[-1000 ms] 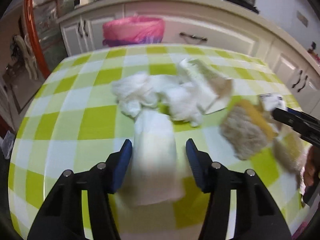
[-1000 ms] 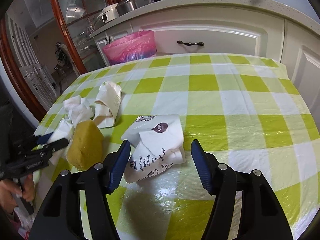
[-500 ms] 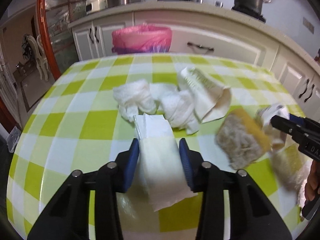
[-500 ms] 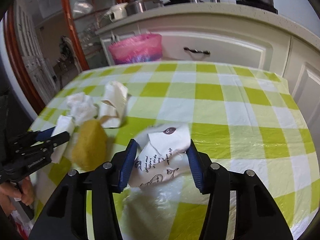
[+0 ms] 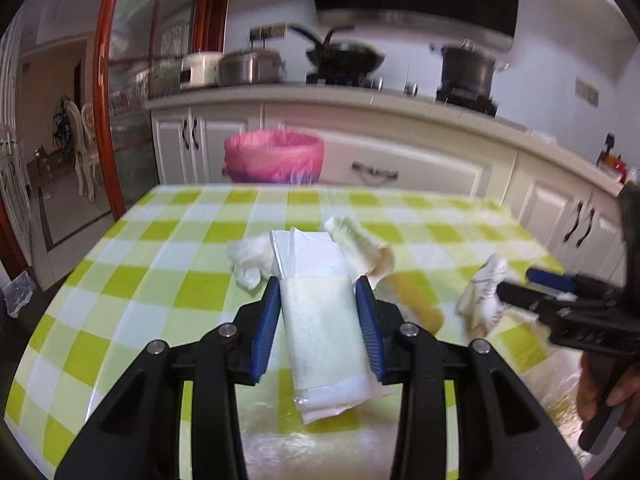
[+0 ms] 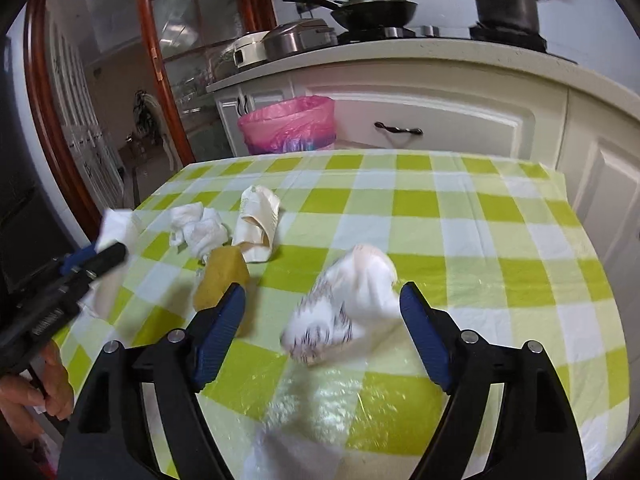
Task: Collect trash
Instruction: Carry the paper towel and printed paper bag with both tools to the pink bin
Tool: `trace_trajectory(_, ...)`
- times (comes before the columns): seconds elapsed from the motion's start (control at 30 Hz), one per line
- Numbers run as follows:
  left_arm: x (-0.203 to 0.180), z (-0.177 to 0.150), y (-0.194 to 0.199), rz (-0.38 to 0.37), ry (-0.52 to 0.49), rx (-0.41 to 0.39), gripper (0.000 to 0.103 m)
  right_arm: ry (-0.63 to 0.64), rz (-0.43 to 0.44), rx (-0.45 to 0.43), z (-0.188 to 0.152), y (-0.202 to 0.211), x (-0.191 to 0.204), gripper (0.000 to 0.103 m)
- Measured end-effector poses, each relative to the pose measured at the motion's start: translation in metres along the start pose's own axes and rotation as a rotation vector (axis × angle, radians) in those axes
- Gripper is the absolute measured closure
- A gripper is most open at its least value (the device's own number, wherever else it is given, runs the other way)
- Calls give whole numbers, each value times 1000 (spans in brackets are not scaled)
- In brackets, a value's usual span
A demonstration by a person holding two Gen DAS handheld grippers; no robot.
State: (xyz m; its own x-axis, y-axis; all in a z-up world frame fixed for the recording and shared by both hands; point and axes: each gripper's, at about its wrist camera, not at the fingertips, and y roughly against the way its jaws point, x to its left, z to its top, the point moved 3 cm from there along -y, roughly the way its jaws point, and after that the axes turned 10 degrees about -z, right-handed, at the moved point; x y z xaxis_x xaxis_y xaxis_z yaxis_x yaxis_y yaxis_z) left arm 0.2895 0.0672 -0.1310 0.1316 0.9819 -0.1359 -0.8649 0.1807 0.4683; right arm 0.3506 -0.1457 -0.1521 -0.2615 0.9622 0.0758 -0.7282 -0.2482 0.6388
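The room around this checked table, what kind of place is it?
Most likely a home kitchen: a stove with a wok and a stockpot, white cabinets under a counter, and a pink-lined trash bin beyond the table.

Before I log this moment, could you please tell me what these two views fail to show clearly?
- Printed wrapper, right wrist view: motion blur, print unreadable.
- Sponge, left wrist view: mostly behind the left gripper and its white packet.
- Bin, both views: inside hidden by table edge.
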Motion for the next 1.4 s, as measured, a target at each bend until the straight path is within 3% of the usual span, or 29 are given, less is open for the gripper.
trace_trajectory(0.13, -17, 3, 10, -17, -19, -53, 66, -4, -40, 44, -8, -12, -9, 27)
trace_trajectory(0.37, -38, 9, 15, -44, -60, -72, 66, -24, -68, 134, -10, -43, -15, 27)
trace_trajectory(0.5, -36, 9, 20, -37, -61, -80, 66, -36, -78, 167, -18, -48, -18, 43)
trace_trajectory(0.7, -40, 11, 27, -38, -62, -101, 66, -47, -38, 92, -18, -23, -19, 45)
trace_trajectory(1.07, -56, 18, 54, -32, -92, -176, 66, -11, 80, -159, 20, 56, 10, 45)
trace_trajectory(1.4, -42, 33, 60, -28, -53, -212, 66, 13, 132, -227, 43, 70, 32, 45)
